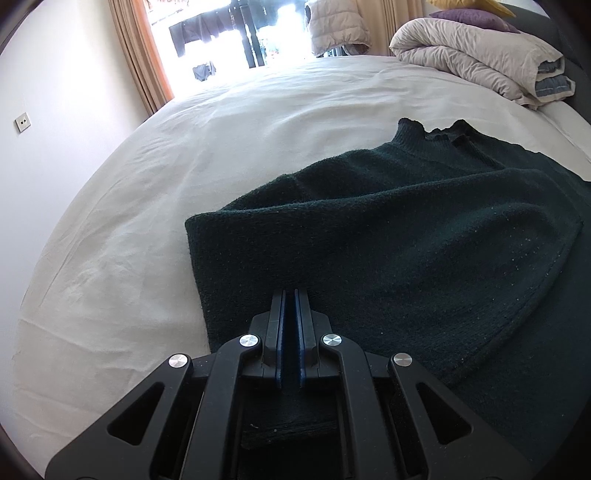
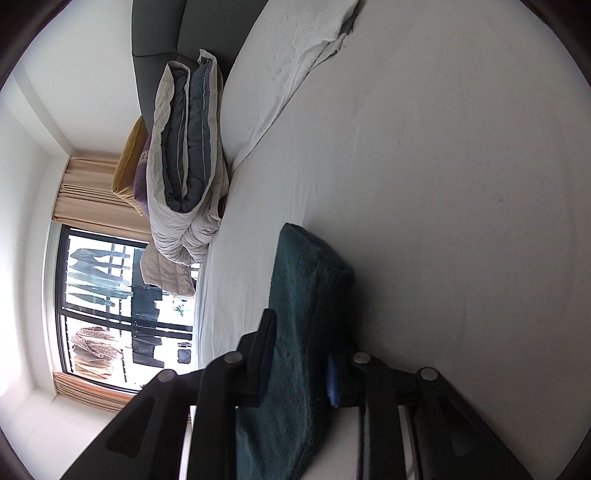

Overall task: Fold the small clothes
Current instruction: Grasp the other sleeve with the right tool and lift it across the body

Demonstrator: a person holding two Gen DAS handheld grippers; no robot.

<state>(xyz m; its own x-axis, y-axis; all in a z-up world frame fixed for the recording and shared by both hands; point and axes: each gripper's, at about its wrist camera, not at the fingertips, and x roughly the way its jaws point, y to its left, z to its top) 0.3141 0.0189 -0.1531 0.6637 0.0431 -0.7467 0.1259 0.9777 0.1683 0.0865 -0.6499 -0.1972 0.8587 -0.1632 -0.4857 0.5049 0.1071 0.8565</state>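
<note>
A dark green knit sweater (image 1: 388, 229) lies on the white bed sheet (image 1: 184, 155), collar at the far end. My left gripper (image 1: 291, 295) is shut, its blue pads pressed together over the sweater's near edge; I cannot tell whether cloth is pinched. In the right wrist view, rotated sideways, my right gripper (image 2: 301, 347) is partly open around a thick fold of the sweater (image 2: 306, 295). The cloth runs between the fingers; the left finger (image 2: 264, 354) touches it and the right finger (image 2: 334, 380) is half hidden behind it.
A folded beige and grey duvet (image 1: 480, 59) with purple and yellow pillows lies at the bed's far right; it also shows in the right wrist view (image 2: 181, 162). A white towel (image 2: 295, 62) lies by the headboard. A window with curtains (image 1: 236, 33) is beyond the bed.
</note>
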